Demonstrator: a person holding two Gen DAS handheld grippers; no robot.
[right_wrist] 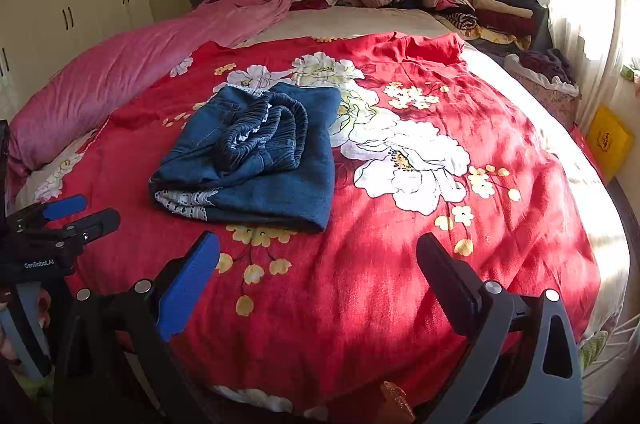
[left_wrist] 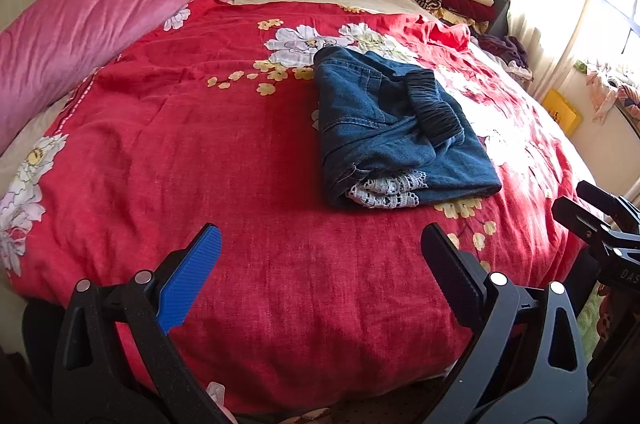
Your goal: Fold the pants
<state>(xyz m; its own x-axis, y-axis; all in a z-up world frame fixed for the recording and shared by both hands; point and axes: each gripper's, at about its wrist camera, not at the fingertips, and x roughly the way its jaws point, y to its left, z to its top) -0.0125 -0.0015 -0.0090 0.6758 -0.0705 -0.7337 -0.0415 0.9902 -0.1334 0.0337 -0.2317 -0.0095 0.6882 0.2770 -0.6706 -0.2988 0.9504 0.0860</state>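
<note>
- Lying in a compact bundle on the red floral blanket [left_wrist: 200, 144], the denim pants [left_wrist: 384, 128] are doubled over, the elastic waistband [right_wrist: 264, 136] bunched on top and a white lace trim [right_wrist: 188, 202] showing at the near edge.
- Both tools hang back near the foot of the bed, well apart from the cloth: the left gripper [left_wrist: 320, 264] has its jaws spread wide with nothing between them, and the right gripper [right_wrist: 318, 272] is likewise spread and empty.
- My judgement: the folding looks all but done, and this is a release or check step.
- If anything is left, the next move calls for flattening the raised waistband or squaring the edges, so either tool must reach forward and come down on the top layer only.
- Readable writing: "GenRobot.AI" on the left tool's body in the right wrist view, and "DAS" on the other tool at the left view's edge.
- The yellow item [right_wrist: 610, 144] by the wall bears print too small to read.
</note>
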